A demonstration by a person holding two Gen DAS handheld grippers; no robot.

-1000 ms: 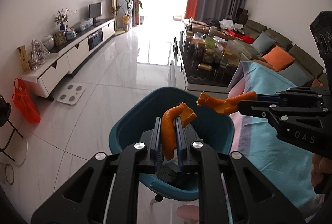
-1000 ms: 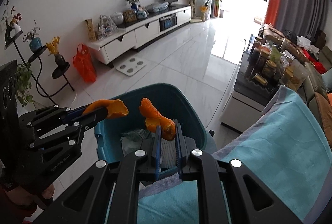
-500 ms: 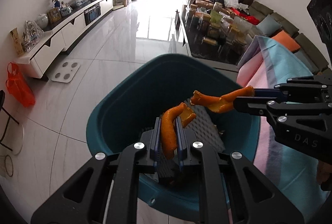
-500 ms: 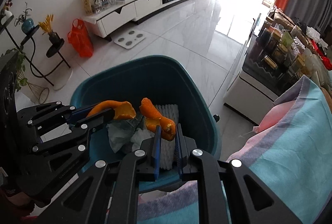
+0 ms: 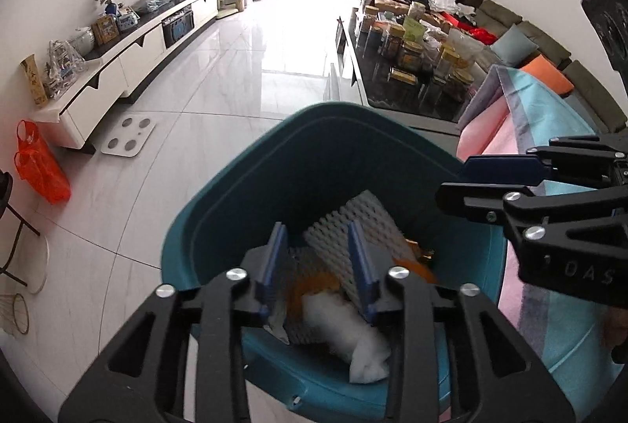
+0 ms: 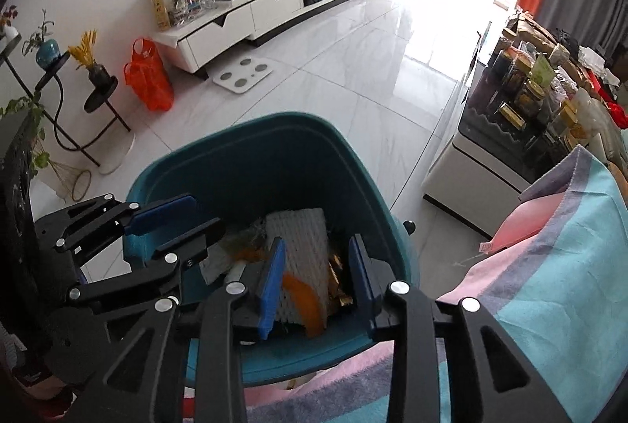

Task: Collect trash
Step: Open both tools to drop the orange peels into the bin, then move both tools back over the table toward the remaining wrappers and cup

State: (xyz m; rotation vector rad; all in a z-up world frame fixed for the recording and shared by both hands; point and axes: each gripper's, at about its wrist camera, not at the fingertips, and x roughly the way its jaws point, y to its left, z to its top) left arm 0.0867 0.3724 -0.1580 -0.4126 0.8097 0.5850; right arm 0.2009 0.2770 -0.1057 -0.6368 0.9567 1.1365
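Note:
A teal trash bin (image 5: pixel 243 187) (image 6: pixel 243 148) stands below both grippers. Inside lie orange peel pieces (image 5: pixel 314 285) (image 6: pixel 302 297), a grey ridged foam sheet (image 5: pixel 353 223) (image 6: pixel 302 230) and white crumpled paper (image 5: pixel 353 336). My left gripper (image 5: pixel 318 254) is open and empty over the bin; it also shows in the right wrist view (image 6: pixel 180 223). My right gripper (image 6: pixel 318 278) is open and empty over the bin; it also shows in the left wrist view (image 5: pixel 479 183).
A striped teal and pink cloth (image 6: pixel 549 266) (image 5: pixel 549 124) lies to the right of the bin. A dark table with jars (image 5: pixel 412 70) stands beyond. A white TV cabinet (image 6: pixel 255 11), a floor scale (image 6: pixel 243 70), an orange bag (image 6: pixel 149 77) and plant stands (image 6: pixel 78 97) sit left.
Both grippers moved lower over the bin and opened. The two orange peel pieces dropped out of them into the bin.

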